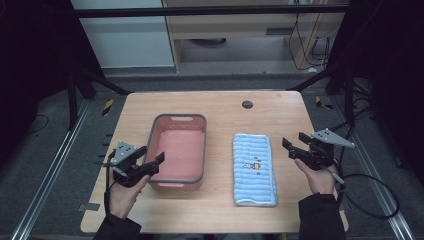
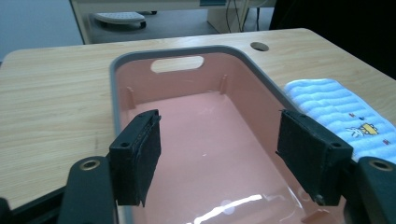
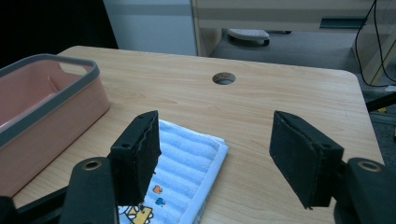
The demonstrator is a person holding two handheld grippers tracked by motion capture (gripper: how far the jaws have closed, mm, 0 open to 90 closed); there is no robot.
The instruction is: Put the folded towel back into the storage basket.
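A folded blue towel (image 1: 254,170) is laid flat on the right half of the wooden table (image 1: 220,110), its long axis running from the near edge toward the far edge. A small cartoon print is seen about midway along it, and a white hem runs along the near short end, which lies close to the table's front edge. To its left a pink bin (image 1: 178,151) with a grey rim is set, long axis parallel to the towel's, a handle slot cut in the far wall. A bare strip of wood is left between bin and towel, so the two are apart. A round cable hole (image 1: 247,104) is seen near the far edge, with open tabletop around it and beyond both objects.

The left gripper (image 1: 148,161) is held just beside the bin's near-left corner, jaws apart and nothing between them; in the left gripper view (image 2: 219,154) the bin's interior (image 2: 205,140) is framed between the jaws and the towel (image 2: 341,112) is seen at the right. The right gripper (image 1: 296,145) is held to the right of the towel, near the table's right edge, jaws wide apart and holding nothing. In the right gripper view (image 3: 215,158) the towel's far corner (image 3: 187,158) is seen under the left jaw, with bare table under the right one and the bin (image 3: 42,116) at the left.
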